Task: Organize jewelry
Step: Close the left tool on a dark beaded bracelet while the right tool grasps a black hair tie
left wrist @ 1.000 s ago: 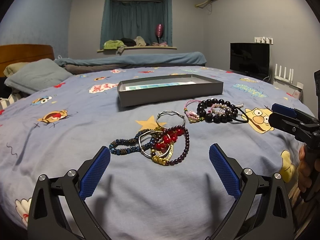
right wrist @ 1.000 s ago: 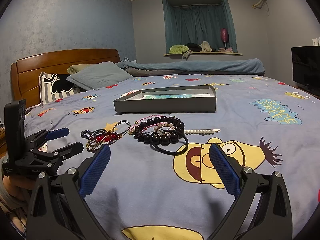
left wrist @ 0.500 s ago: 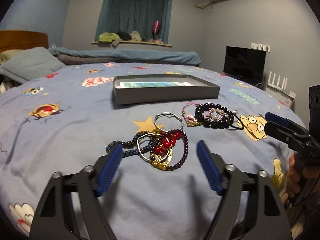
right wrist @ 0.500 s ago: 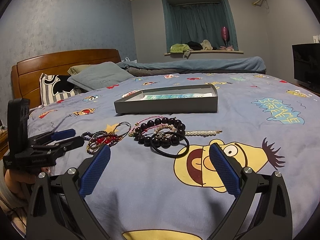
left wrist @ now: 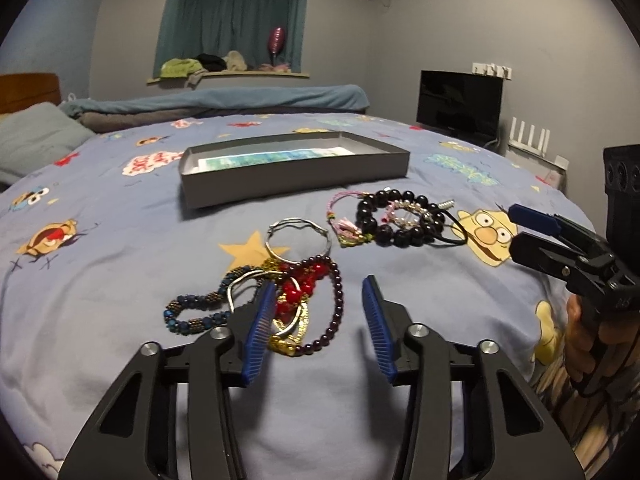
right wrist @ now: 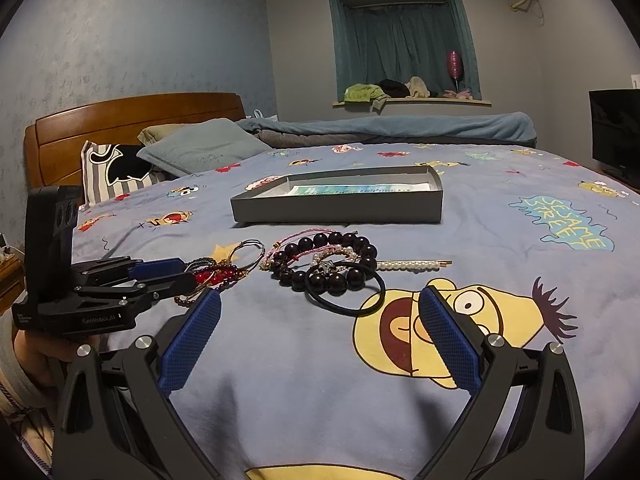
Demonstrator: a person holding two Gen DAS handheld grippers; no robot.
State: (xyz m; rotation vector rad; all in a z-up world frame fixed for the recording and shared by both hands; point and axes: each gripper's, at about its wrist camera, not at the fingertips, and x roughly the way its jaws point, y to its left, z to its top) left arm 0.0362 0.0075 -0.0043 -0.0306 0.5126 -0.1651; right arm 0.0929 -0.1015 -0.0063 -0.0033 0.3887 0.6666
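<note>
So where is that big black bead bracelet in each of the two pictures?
Left wrist view: the black bead bracelet lies right of centre, beyond the gripper's fingers, in front of the grey box.
Right wrist view: it lies near the middle, on a black hair tie.
Shared landmark: the grey box behind it.

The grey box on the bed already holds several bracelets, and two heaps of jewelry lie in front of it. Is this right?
Not quite. The grey box holds no bracelets, only a printed sheet, as the right wrist view shows. The two jewelry heaps do lie in front of it.
</note>
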